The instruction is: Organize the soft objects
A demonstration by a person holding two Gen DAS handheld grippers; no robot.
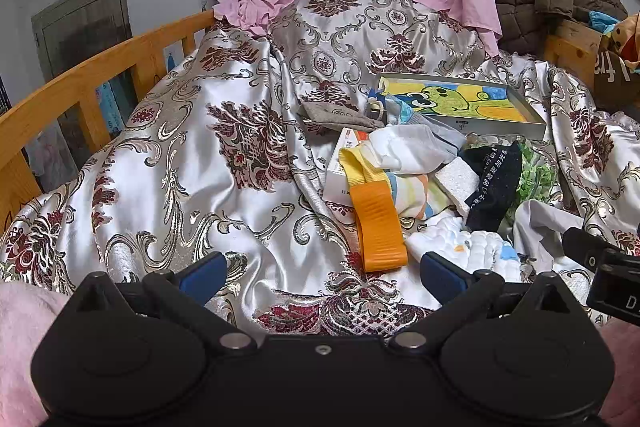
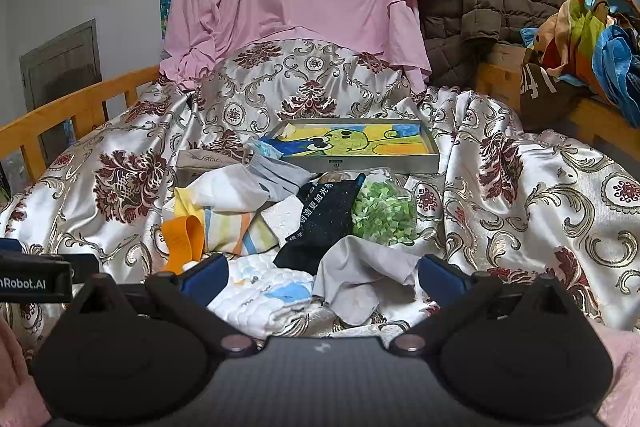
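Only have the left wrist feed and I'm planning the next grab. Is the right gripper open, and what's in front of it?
Observer: The right gripper is open and holds nothing. A crumpled grey cloth lies just ahead, between its fingers.
Operator: What's the green stuff behind the black sock? It's half hidden for me.
Observer: It's a clear bag of small green pieces, lying against the right side of the black sock.
Operator: Anything soft further right, past my frame?
Observer: Yes, a heap of colourful clothes sits on the wooden ledge to the right of the bed.
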